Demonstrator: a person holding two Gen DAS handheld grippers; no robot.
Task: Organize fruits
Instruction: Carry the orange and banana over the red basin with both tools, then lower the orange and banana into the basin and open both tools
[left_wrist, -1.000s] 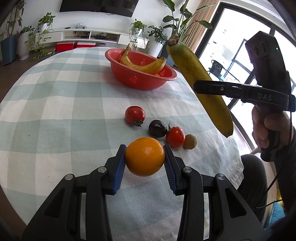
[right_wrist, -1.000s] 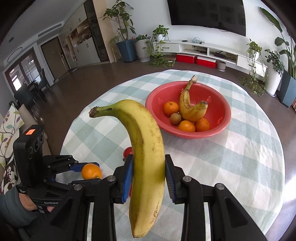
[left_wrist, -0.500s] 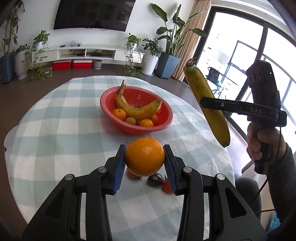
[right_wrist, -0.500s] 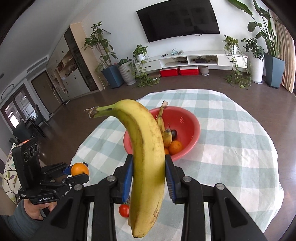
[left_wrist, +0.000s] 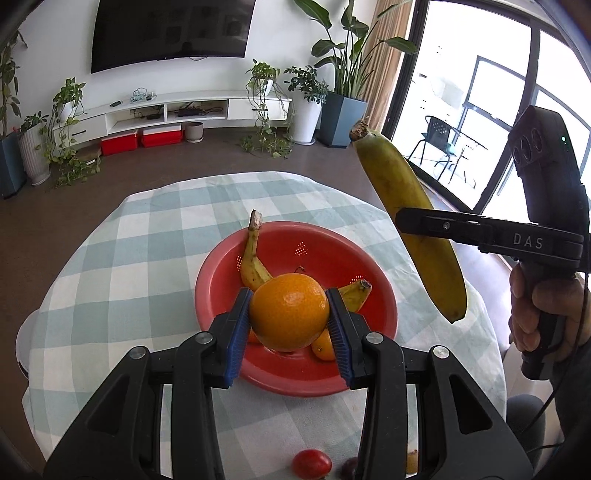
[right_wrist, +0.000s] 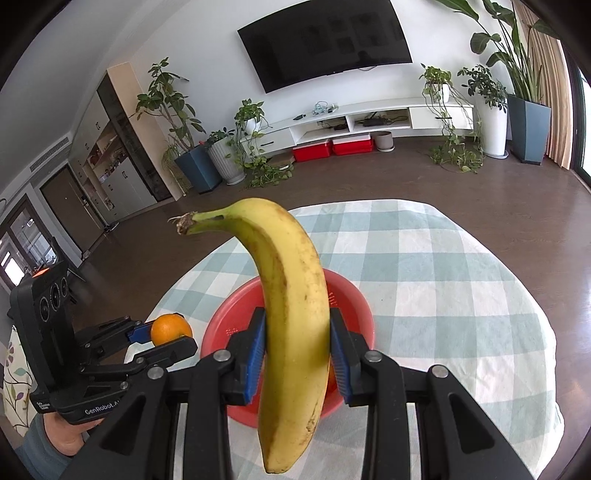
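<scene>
Above the red bowl (left_wrist: 218, 280) at mid-surface, the left gripper (left_wrist: 289, 318) held an orange (left_wrist: 289, 317), its blue-padded fingers (left_wrist: 238, 325) clamped against both sides of the fruit. The right gripper (right_wrist: 297, 350) gripped a large banana (right_wrist: 295, 295) at mid-length, held in the air near the bowl. Inside the bowl lay a smaller banana (left_wrist: 253, 264) and at least one small orange fruit (left_wrist: 323, 347). Near the surface's closest edge a red tomato (left_wrist: 311, 462) and a dark fruit (left_wrist: 349, 469) waited on the checked cloth (left_wrist: 129, 258). By this evidence, sorting appeared partly complete: two fruits in transit, several uncollected.
</scene>
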